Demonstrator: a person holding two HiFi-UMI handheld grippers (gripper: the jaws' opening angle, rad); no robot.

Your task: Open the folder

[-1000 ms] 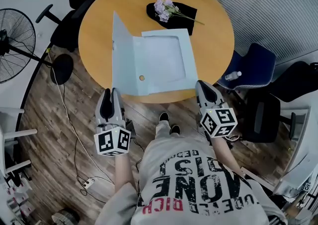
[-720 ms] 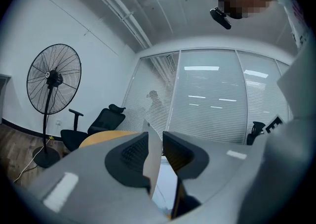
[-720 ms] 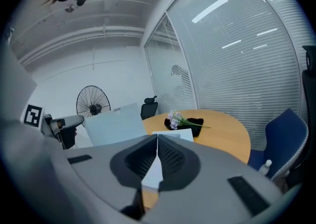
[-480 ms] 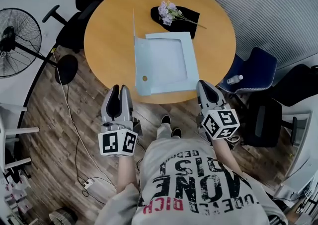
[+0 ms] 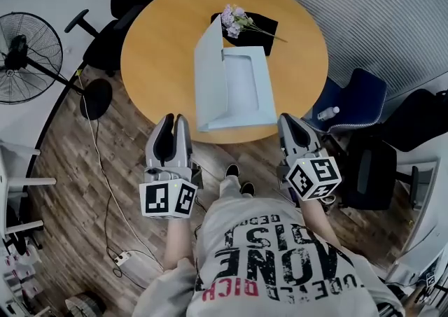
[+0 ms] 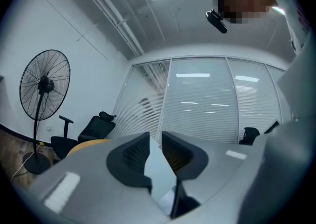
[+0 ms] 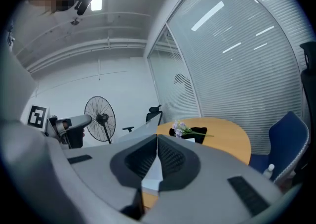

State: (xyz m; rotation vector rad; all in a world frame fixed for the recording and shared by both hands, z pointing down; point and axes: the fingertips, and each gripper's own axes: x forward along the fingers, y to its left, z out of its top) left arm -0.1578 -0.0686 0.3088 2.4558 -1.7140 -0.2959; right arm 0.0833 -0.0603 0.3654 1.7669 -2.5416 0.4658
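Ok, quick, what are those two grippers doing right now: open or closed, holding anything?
Left gripper: open, holding nothing.
Right gripper: closed, holding nothing.

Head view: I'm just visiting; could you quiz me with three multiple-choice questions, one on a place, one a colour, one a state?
1. The purple flowers lie:
A) on the black cloth
B) on the wooden floor
C) inside the folder

2. The rectangular document folder on the round wooden table is:
A) red
B) light blue
C) green

3. Its cover is:
A) flat shut
B) lying flat open
C) raised at a slant

Answers:
1. A, the blooms rest on the cloth.
2. B, it is pale blue.
3. C, the cover stands up off the base.
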